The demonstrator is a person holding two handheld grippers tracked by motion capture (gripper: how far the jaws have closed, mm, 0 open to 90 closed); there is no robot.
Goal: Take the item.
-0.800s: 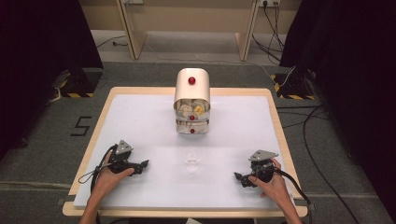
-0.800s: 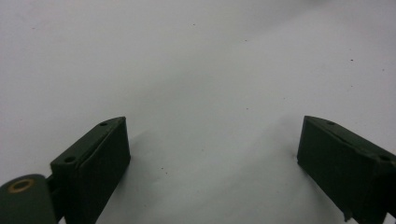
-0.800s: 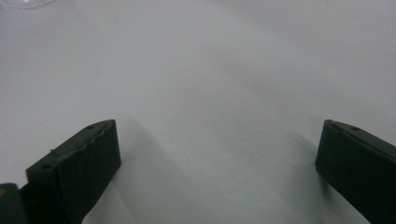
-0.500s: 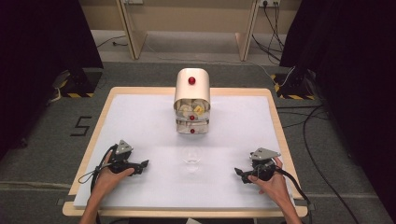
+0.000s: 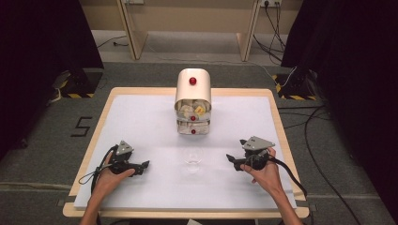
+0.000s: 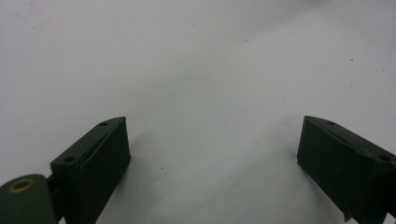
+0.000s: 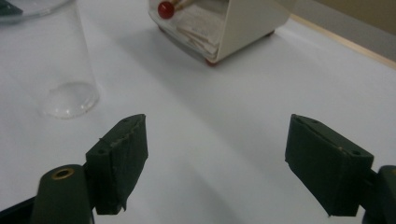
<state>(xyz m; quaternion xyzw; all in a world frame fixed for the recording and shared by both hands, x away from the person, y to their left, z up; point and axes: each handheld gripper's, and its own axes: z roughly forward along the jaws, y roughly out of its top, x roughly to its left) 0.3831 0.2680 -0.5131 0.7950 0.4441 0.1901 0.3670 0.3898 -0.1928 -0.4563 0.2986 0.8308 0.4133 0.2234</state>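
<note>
High view overhead facing forward, gripper views skimming table (image 5: 141, 117) closely

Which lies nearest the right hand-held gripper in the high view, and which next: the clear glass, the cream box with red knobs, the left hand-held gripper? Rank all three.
1. Clear glass: mid-table, just left of the right hand-held gripper.
2. Left hand-held gripper: near edge, beyond the glass.
3. Cream box with red knobs: far middle; close to the second, though a little farther.
</note>
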